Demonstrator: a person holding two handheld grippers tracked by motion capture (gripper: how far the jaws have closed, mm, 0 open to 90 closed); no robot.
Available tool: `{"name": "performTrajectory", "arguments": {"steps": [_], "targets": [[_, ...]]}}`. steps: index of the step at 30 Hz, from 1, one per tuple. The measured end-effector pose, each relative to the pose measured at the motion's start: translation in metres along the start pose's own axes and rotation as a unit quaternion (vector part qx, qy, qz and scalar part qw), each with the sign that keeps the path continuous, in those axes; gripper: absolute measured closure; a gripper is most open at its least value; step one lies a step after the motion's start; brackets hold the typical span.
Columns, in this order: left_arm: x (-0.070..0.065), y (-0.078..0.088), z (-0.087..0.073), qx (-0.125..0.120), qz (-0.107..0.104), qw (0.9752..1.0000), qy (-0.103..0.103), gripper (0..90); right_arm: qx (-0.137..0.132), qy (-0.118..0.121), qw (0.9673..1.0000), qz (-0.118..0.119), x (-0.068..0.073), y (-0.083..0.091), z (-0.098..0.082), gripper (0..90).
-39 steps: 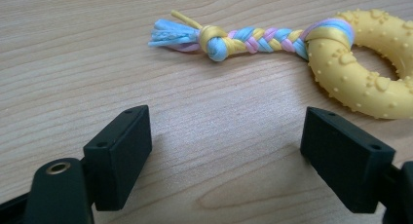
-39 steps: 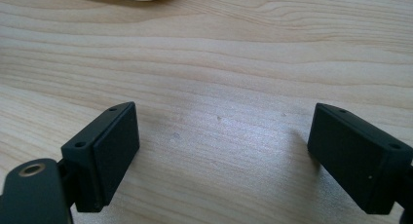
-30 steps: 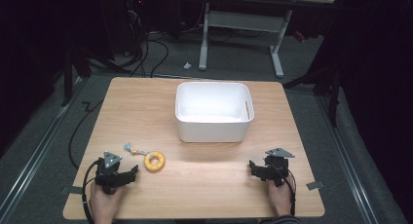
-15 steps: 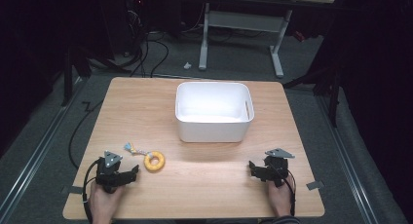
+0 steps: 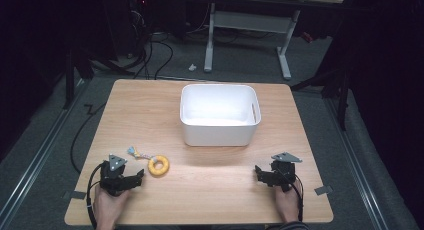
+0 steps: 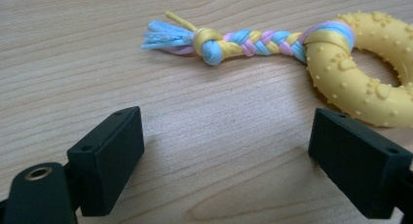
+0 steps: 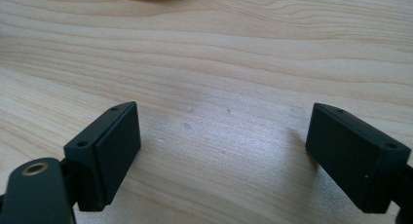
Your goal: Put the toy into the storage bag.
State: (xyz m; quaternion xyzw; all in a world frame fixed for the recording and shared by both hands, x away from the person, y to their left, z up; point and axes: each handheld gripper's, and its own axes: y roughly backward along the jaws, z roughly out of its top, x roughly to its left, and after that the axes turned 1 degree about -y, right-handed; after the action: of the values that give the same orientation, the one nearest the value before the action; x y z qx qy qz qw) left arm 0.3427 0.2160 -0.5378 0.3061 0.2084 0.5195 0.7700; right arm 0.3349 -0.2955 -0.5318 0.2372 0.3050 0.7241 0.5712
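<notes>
While both grippers rest with jaws wide, nothing is grasped; left gripper likely must reach right for the ring toy.

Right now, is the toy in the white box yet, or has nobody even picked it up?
Not started, it seems. The yellow ring toy with its braided rope lies on the table, untouched. The left gripper sits open right before it; the right gripper is open over bare wood. The white bin looks empty.
</notes>
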Motion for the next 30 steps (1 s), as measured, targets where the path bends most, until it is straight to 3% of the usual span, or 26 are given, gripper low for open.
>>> {"name": "performTrajectory", "arguments": {"steps": [6,21,30], "targets": [[0.000,0.001,0.000,0.001,-0.003,1.0000,-0.003,15.3,0.000,0.000,1.0000,0.000,0.000,0.000,0.000,12.7],[0.004,0.017,-0.002,-0.008,-0.017,0.9997,0.017,19.3,-0.001,0.005,1.0000,0.004,0.001,0.000,0.000,13.4],[0.000,0.033,0.002,-0.012,-0.013,0.9998,0.004,24.3,0.000,0.006,1.0000,0.006,0.001,0.000,0.000,13.6]]}}
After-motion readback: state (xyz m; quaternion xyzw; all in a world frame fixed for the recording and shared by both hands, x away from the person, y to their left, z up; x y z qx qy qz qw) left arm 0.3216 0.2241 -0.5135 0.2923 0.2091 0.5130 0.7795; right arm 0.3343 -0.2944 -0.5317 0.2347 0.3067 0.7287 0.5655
